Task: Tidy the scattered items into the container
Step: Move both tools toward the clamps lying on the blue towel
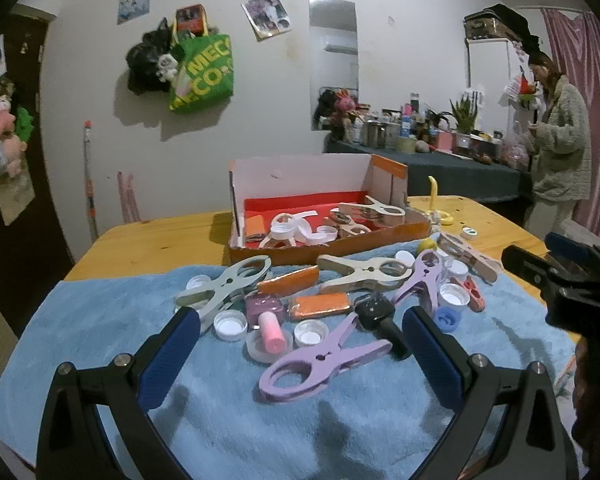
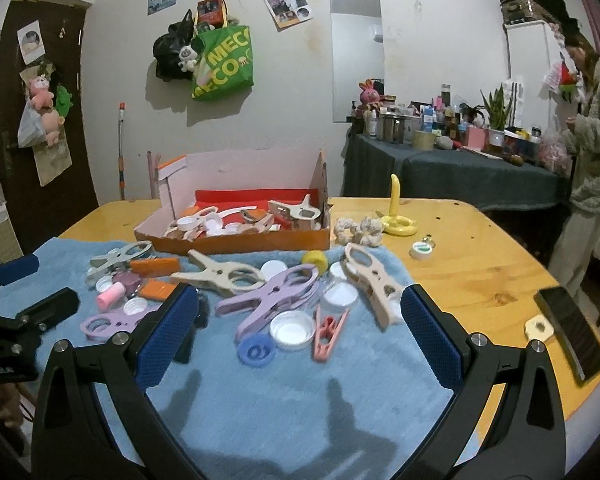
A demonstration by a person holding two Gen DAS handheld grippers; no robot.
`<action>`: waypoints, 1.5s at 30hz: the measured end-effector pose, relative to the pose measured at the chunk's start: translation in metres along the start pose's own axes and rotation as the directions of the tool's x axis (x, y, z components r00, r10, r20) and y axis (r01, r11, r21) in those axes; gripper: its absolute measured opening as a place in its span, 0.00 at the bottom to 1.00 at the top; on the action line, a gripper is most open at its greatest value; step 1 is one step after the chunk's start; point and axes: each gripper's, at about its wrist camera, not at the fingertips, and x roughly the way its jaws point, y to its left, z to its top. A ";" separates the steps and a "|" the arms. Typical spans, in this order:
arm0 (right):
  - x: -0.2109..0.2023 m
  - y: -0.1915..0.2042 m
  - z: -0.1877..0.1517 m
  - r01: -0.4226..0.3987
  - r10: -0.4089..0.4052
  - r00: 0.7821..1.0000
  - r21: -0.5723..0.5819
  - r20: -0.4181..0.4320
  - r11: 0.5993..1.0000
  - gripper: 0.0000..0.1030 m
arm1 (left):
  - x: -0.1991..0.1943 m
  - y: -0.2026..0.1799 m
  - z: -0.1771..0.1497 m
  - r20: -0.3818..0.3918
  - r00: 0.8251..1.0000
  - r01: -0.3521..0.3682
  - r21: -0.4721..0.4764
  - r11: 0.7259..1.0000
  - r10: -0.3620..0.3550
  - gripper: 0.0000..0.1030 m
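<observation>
Both the left claw [image 1: 300, 354] and right claw [image 2: 300, 328] gape fully, empty, above scattered plastic clips; orange cardboard box [image 1: 332, 246] at twelve o'clock.

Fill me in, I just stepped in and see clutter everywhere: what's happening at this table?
A person is tidying small items into the orange cardboard box, holding a gripper in each hand. The left gripper and right gripper are both open and empty, above the blue towel. Some clips and caps already lie in the box. Many remain on the towel, including a purple clip, white caps and a pink bottle.
</observation>
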 end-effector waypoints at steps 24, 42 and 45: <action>0.121 -0.064 0.054 -0.160 0.113 0.892 -0.073 -0.437 0.984 0.98 | 0.069 0.041 0.071 -0.281 0.954 0.171 0.212 0.962 -0.108 1.00; 0.179 -0.087 0.032 -0.253 0.218 0.777 0.023 -0.590 0.967 0.59 | 0.139 0.065 0.068 -0.404 0.899 0.247 0.146 0.958 -0.170 1.00; 0.179 -0.090 0.032 -0.256 0.229 0.775 0.039 -0.589 0.966 0.57 | 0.144 0.063 0.067 -0.414 0.893 0.258 0.152 0.954 -0.176 1.00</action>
